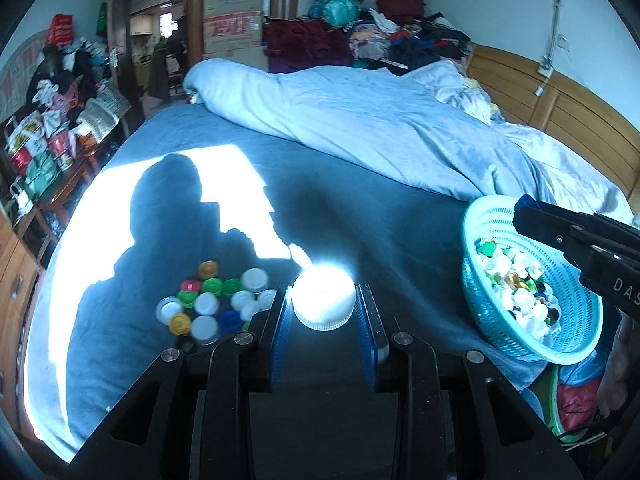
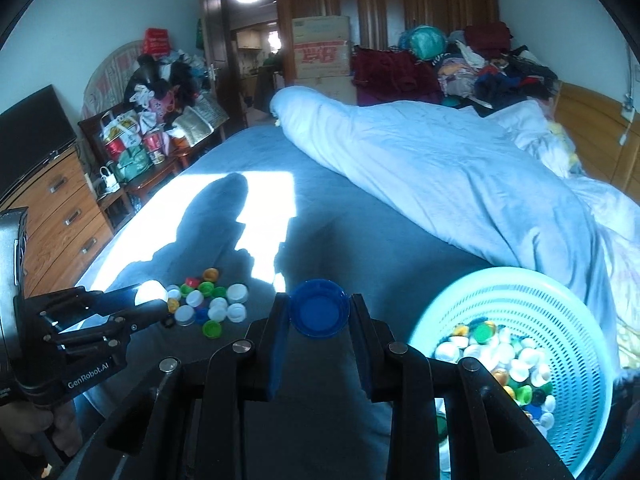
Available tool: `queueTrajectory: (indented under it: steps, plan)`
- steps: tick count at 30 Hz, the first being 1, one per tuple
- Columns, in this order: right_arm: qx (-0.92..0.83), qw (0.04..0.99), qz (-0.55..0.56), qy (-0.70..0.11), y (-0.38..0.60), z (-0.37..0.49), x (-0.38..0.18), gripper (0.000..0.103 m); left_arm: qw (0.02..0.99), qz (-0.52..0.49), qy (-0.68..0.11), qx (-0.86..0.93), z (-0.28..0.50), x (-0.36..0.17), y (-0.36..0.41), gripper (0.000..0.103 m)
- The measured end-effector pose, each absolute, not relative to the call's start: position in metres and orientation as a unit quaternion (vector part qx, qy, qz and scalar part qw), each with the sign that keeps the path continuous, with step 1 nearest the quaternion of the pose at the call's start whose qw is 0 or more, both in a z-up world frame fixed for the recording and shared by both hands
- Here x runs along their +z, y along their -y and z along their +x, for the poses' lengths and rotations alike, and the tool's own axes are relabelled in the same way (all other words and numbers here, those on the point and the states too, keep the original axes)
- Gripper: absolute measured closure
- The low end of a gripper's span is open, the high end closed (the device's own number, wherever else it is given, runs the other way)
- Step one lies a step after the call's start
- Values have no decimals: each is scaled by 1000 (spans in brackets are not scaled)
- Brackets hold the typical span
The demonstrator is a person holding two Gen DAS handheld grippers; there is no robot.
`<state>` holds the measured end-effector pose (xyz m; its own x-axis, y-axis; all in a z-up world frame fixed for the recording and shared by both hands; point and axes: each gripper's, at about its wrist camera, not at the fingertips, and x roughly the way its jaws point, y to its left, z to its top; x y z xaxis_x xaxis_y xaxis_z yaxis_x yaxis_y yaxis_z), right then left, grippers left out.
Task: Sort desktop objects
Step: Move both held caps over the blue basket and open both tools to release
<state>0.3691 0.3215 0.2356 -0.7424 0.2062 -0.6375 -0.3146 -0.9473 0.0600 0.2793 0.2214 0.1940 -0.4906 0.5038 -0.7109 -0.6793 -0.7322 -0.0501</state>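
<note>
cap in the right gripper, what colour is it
Blue cap, open side up, held in the right gripper; clearest in the right wrist view.

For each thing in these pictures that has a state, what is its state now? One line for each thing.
Left gripper: shut on the white cap.
White cap: held between the jaws, top up, above the bed.
Right gripper: shut on the blue cap.
Blue cap: held, hollow side showing.
Basket: tilted on the bed, part full of caps.
Loose caps: in a cluster on the bed sheet.
</note>
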Motion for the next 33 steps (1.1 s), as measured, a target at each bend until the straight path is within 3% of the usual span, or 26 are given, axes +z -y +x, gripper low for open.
queueTrajectory:
  steps: [21,33]
  plan:
    - [891,255,-349,-137,-452,461,232,71,473,-354,-215,777,363,217,-411,76]
    - [872,263,-371,-183,-488,484,205,71,496,-403,-240,731,376,199,-459,76]
